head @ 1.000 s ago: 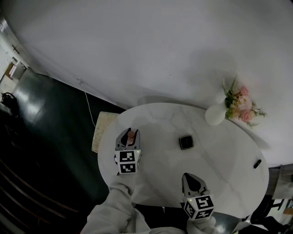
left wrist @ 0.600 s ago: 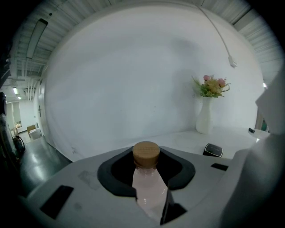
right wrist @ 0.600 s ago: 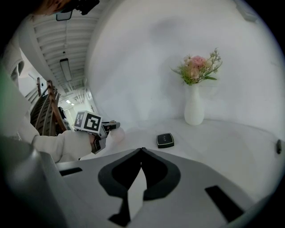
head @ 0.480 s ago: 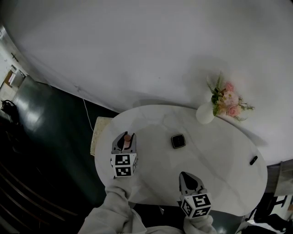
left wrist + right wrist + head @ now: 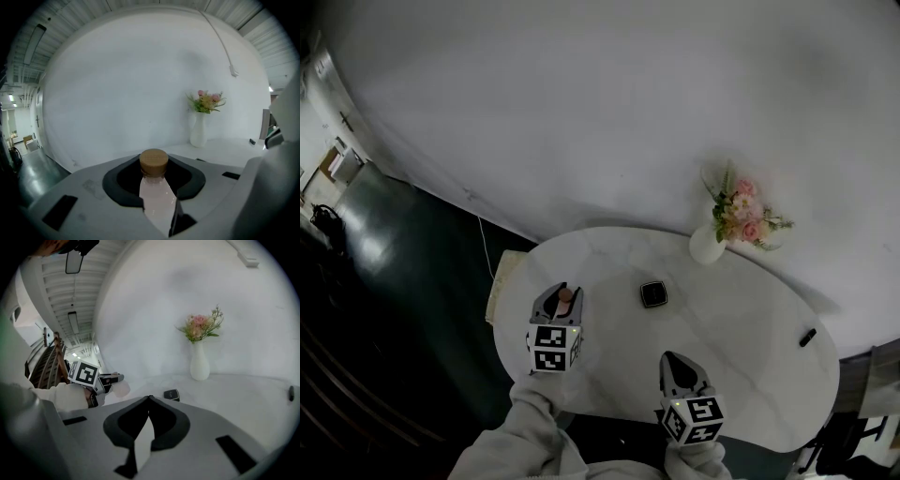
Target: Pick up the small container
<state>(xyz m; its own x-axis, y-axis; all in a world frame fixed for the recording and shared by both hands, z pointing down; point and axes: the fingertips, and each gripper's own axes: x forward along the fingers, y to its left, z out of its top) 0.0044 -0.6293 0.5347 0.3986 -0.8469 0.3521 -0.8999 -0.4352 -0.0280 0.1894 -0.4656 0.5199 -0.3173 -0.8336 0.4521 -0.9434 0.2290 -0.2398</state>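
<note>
— Where is the small pale pink container with the brown round cap (image 5: 157, 199) sitting?
— The left tool (image 5: 559, 296) is gripping it by the body, in the lower left of the head view, over the left side of the white oval bench (image 5: 741, 323).
— And the right tool (image 5: 149, 399)?
— It is hanging closed and empty, at the lower middle.

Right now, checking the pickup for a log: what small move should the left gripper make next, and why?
Probably raise the left gripper slightly, jaws firm: the small container sits clamped between them, near the table edge; the right gripper is shut, empty.
</note>
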